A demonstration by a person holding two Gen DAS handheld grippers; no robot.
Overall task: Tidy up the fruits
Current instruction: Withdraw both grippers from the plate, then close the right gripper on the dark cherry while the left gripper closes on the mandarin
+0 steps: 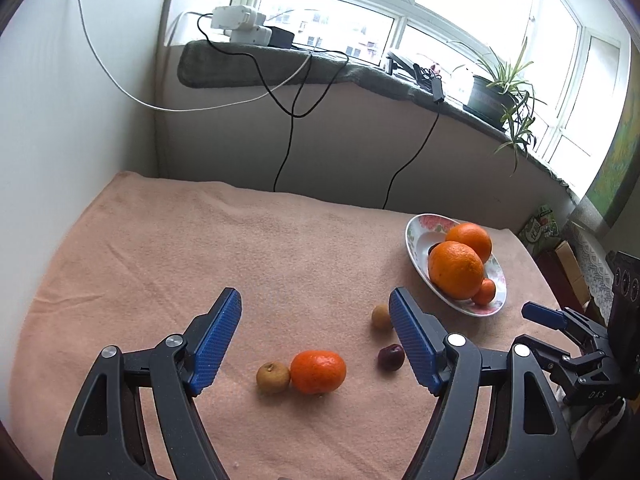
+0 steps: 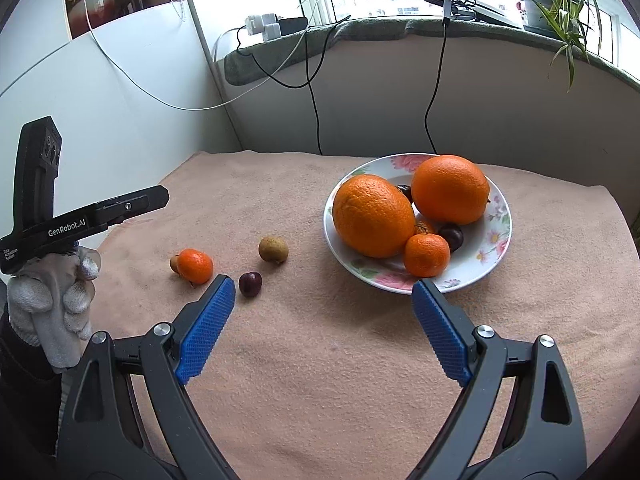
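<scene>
Left claw [image 1: 314, 312] spread wide, empty, above loose mandarin [image 1: 318, 372] on bench [image 1: 160, 240]. Right claw [image 2: 322, 292] likewise apart, empty, before plate [image 2: 494, 256] of oranges [image 2: 372, 216].

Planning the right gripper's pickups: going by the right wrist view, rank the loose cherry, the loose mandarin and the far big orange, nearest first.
1. Loose cherry, just beyond the left finger.
2. Loose mandarin, farther left on the cloth.
3. Far big orange, at the back of the plate.

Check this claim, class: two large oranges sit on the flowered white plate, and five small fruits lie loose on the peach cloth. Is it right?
Nearly. Only four small fruits lie loose on the peach cloth, as the right wrist view shows; two large oranges do sit on the flowered white plate.
</scene>
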